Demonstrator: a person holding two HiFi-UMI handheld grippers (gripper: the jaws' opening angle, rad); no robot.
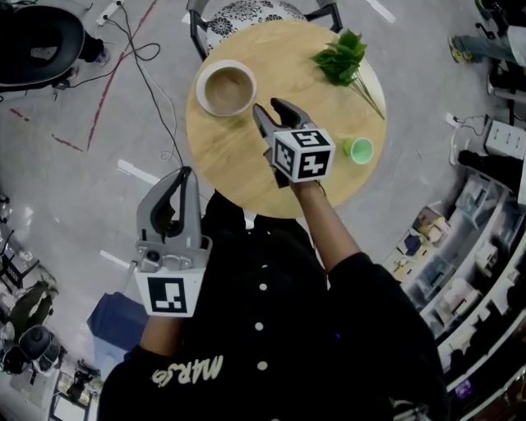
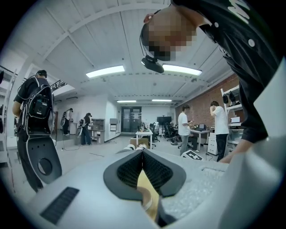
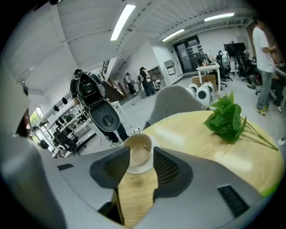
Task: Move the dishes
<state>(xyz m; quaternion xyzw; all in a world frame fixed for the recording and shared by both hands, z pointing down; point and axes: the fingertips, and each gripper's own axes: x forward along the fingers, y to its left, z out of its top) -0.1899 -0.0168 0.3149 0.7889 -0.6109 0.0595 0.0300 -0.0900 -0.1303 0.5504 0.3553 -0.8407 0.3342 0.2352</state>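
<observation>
The right tongs [image 1: 273, 108] [image 3: 141, 153] stand partly open, the two jaws apart with a clear gap and nothing gripped between them. In the right gripper view only the bare wood of the worktop [image 1: 238, 168] [image 3: 196, 138] shows in that gap, and past the tips sits the white bowl [image 1: 226, 89] [image 3: 139, 142], lined up with the opening but not touched by either jaw. In the head view these tongs hang over the middle of the round worktop, angled toward the upper left of the frame, with the bowl just beside their tips, up and to the left, near the worktop's upper-left edge. The bowl stands upright and its inside looks tan.

The left tongs [image 1: 184, 173] [image 2: 142, 151] have their tips together and hold nothing. In the head view they sit at the lower left, off the worktop and over the grey floor [image 1: 66, 205], well apart from the bowl.

A green leafy sprig [image 1: 343, 59] [image 3: 225, 118] lies at the upper right of the worktop, and a small green cup [image 1: 359, 150] stands near its right edge, to the right of the right tongs. A chair [image 1: 246, 12] [image 3: 176, 100] stands beyond the worktop's far side, at the top of the head view.
</observation>
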